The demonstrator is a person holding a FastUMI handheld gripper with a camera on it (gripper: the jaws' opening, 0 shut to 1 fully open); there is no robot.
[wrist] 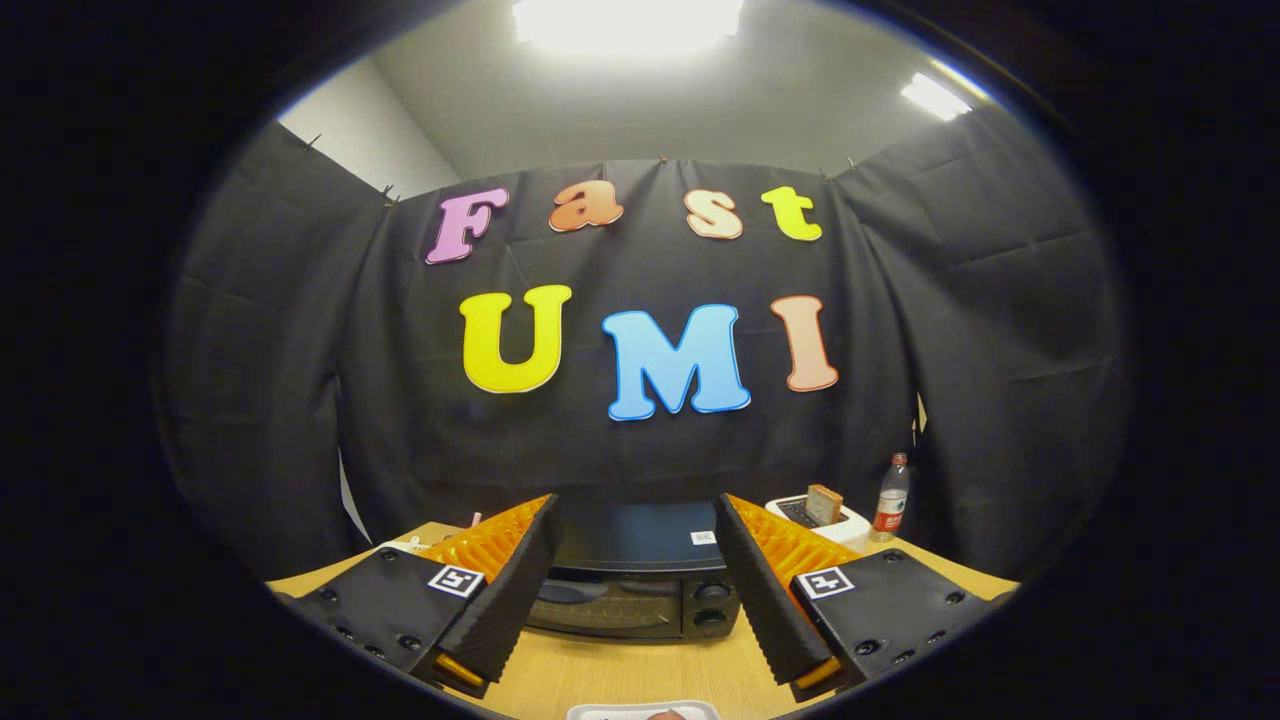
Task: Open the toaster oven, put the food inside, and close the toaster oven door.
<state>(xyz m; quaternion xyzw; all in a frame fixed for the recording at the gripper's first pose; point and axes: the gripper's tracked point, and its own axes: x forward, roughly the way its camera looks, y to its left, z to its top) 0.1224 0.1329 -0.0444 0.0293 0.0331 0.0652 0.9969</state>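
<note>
The tool (635, 590) hangs with its fingers spread wide, gripping nothing. Straight beyond them, framed in the gap, the black toaster oven (636, 580) sits on the wooden worktop (620, 670) with its door closed. A white plate (642, 711) lies just below the fingertips. Beyond the right finger stand a white toaster (815, 517) holding bread (824, 503) and a bottle (890, 498).

One toaster oven (635, 580), one pop-up toaster (815, 517), one bottle (890, 497), one tray (640, 711).
</note>
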